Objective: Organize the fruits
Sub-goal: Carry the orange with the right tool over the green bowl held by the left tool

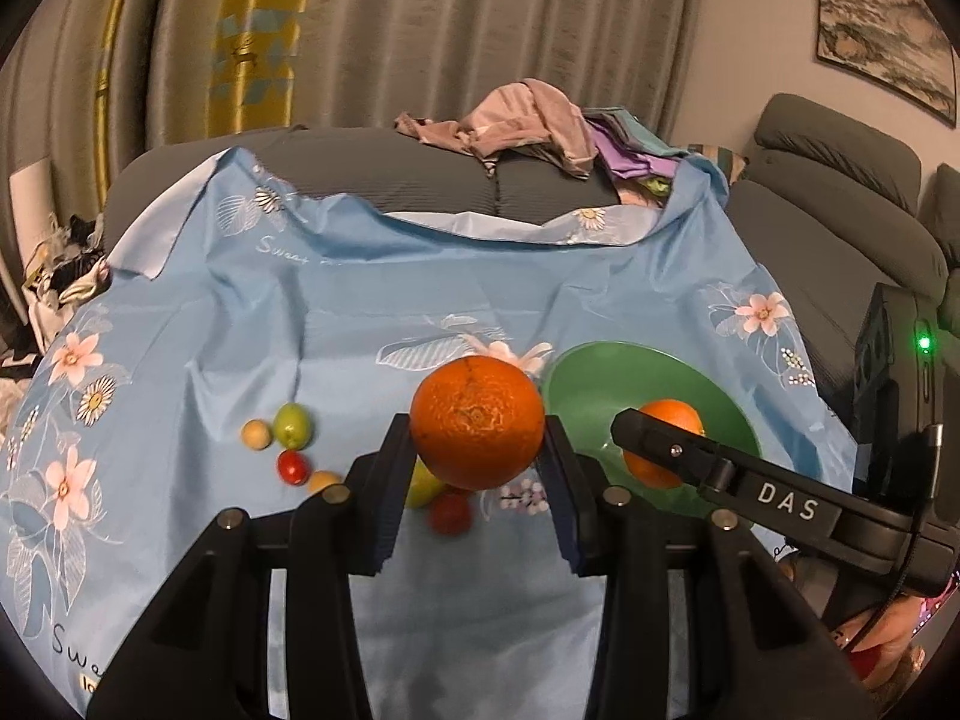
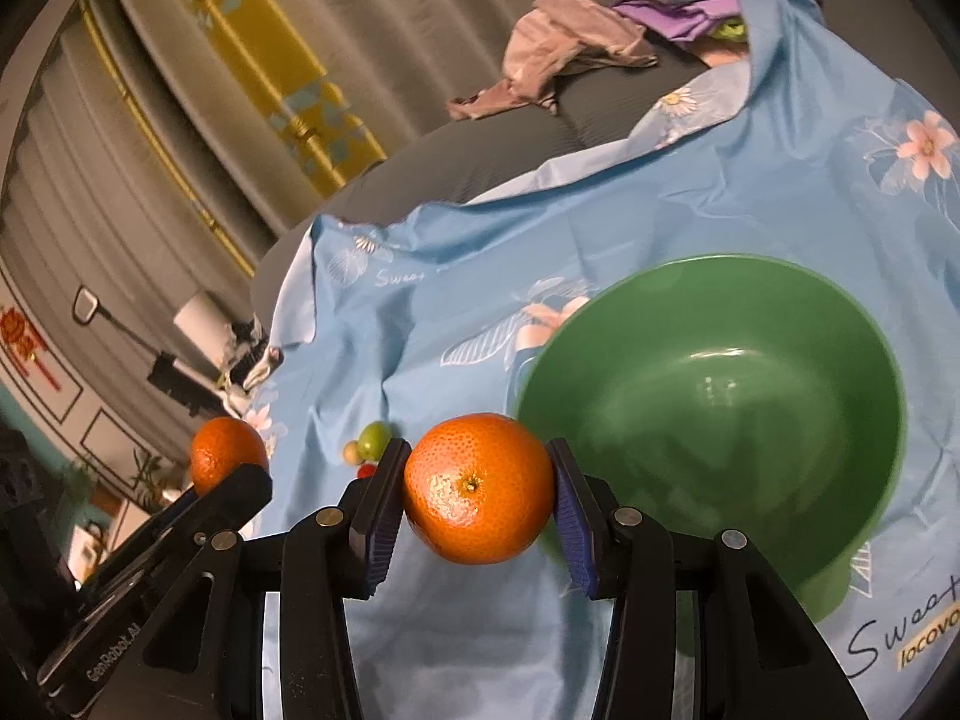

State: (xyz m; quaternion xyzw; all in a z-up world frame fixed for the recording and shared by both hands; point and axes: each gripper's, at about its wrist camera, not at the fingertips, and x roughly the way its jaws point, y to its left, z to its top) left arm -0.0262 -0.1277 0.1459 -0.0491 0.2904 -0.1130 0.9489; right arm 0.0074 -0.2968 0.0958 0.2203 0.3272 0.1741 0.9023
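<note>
My left gripper is shut on a large orange, held above the blue flowered cloth. My right gripper is shut on a second orange at the near left rim of a green bowl, which has nothing in it. From the left wrist view that second orange hangs over the bowl, behind the right gripper's near finger. The left gripper's finger and its orange show at the left of the right wrist view.
Several small fruits lie on the cloth left of the bowl: a green one, a beige one, a red one and another red one. Crumpled clothes sit at the back. A grey sofa stands at the right.
</note>
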